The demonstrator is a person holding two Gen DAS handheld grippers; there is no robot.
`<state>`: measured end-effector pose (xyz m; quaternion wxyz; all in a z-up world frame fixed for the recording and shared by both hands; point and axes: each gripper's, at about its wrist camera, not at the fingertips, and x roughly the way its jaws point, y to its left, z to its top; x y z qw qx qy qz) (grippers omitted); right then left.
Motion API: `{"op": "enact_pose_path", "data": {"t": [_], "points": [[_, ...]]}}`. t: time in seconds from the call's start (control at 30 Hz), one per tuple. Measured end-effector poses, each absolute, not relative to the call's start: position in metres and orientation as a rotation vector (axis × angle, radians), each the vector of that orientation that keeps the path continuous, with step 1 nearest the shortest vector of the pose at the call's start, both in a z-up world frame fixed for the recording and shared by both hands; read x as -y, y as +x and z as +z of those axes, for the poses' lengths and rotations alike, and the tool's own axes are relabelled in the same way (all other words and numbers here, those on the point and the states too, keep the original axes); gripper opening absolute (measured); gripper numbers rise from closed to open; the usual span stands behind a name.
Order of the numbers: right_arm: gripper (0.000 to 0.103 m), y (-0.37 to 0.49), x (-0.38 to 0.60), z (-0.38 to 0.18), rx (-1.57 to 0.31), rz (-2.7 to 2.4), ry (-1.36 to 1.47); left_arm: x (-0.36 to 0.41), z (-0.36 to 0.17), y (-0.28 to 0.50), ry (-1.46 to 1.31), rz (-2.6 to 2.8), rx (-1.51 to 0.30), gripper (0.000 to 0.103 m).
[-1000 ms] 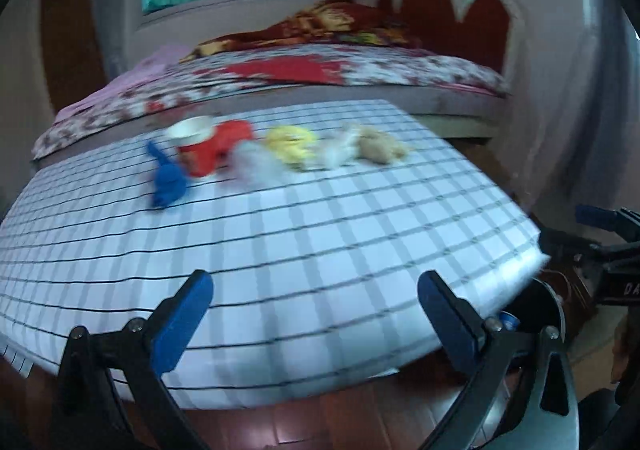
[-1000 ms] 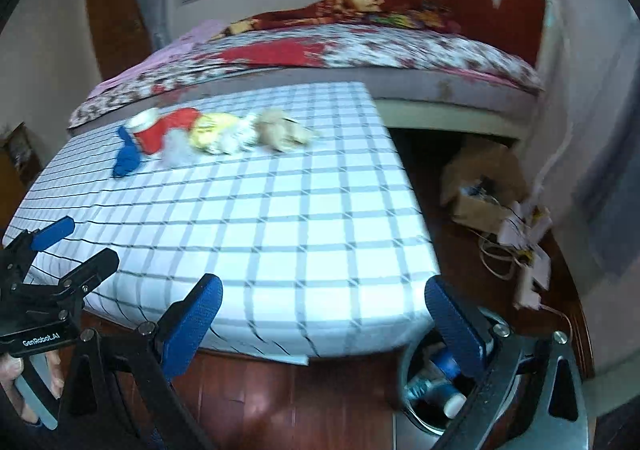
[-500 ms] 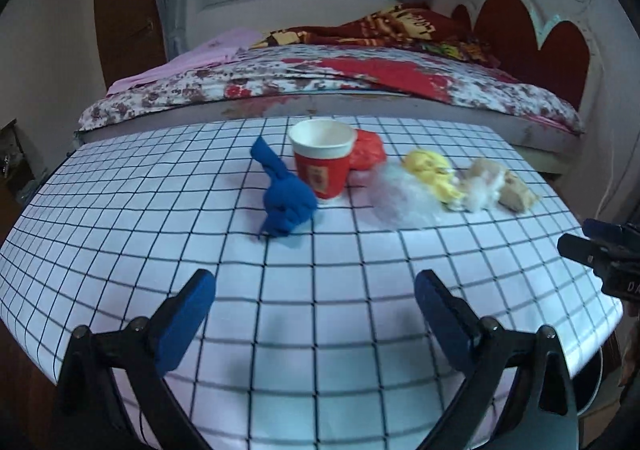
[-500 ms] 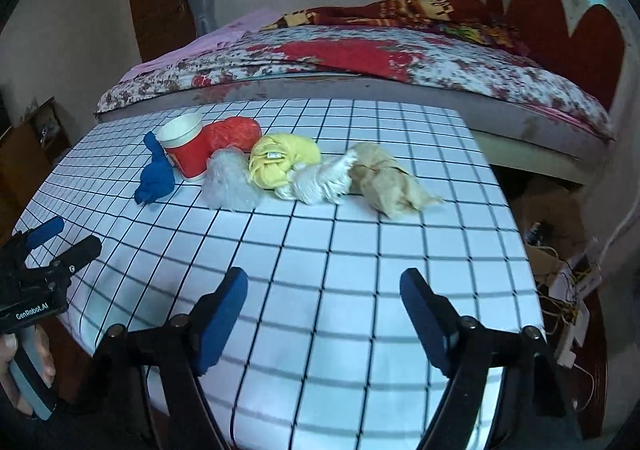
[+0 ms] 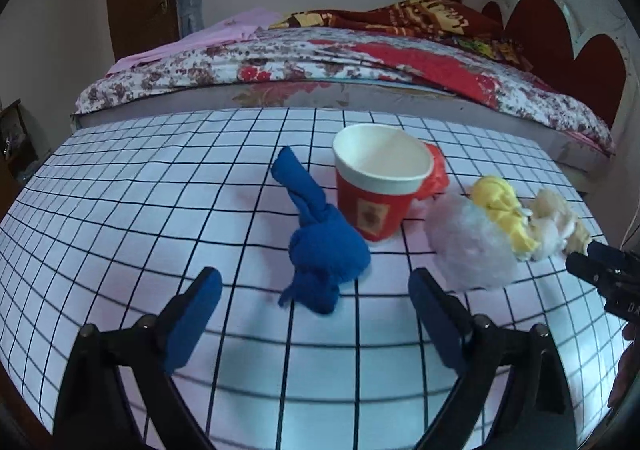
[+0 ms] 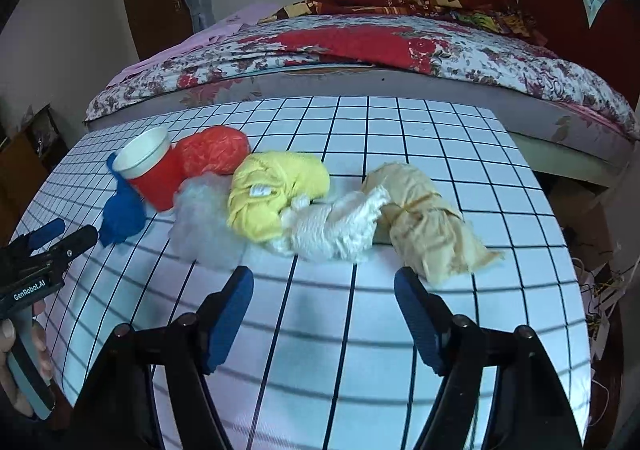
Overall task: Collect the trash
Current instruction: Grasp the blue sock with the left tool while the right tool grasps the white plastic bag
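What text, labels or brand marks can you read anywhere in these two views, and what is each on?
"GenRobot.AI": white print on the black body of the left hand-held gripper, right wrist view.
"DA", cut off by the frame edge: on the right hand-held gripper, left wrist view.
Square emblem on the red paper cup: unreadable.
Blanket lettering: unreadable.

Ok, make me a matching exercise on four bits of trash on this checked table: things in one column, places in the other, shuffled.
Things:
1. blue bundle
2. paper cup
3. yellow bundle
4. tan bundle

Places:
A. right end of the row
B. between the clear bag and the white bundle
C. left end of the row
D. upright in front of the red bag

Pairs: 1-C, 2-D, 3-B, 4-A
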<state>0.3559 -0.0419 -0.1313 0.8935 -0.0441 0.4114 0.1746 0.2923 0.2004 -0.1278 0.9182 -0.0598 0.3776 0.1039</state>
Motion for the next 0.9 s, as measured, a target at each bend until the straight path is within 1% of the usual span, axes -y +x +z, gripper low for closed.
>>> {"op": "enact_pose_path", "data": {"t": [0.1,0.3,0.37,0.4,0.43,0.47,0.53,0.6,0.67,0.7,0.8,0.9], "points": [[0.074,0.373,0.037,-0.137,-0.875,0.361,-0.086,-0.204,-0.136,0.305,-0.134,0.212,-0.806,0.093],[0.065,0.395,0.033,-0.148,-0.906,0.367,-0.065,-0.211,-0.144,0.323,-0.157,0.215,-0.836,0.085],[0.061,0.399,0.032,-0.152,-0.916,0.370,-0.065,-0.213,-0.149,0.329,-0.161,0.209,-0.855,0.078],[0.060,0.400,0.032,-0.154,-0.921,0.371,-0.063,-0.214,-0.150,0.331,-0.167,0.201,-0.861,0.076],[0.058,0.402,0.033,-0.156,-0.928,0.373,-0.059,-0.215,-0.152,0.332,-0.175,0.192,-0.866,0.072],[0.057,0.402,0.034,-0.159,-0.934,0.378,-0.054,-0.214,-0.154,0.332,-0.177,0.186,-0.872,0.065],[0.055,0.402,0.034,-0.161,-0.938,0.385,-0.049,-0.212,-0.158,0.334,-0.179,0.170,-0.889,0.054],[0.055,0.402,0.033,-0.162,-0.941,0.386,-0.049,-0.211,-0.159,0.333,-0.178,0.164,-0.886,0.052],[0.042,0.401,0.032,-0.162,-0.946,0.407,-0.040,-0.211,-0.158,0.331,-0.184,0.154,-0.882,0.047],[0.036,0.399,0.031,-0.161,-0.942,0.418,-0.041,-0.212,-0.157,0.327,-0.189,0.149,-0.879,0.046],[0.033,0.391,0.031,-0.155,-0.917,0.425,-0.046,-0.213,-0.153,0.318,-0.198,0.147,-0.867,0.044],[0.033,0.381,0.035,-0.149,-0.896,0.419,-0.039,-0.213,-0.148,0.302,-0.209,0.152,-0.845,0.043]]}}
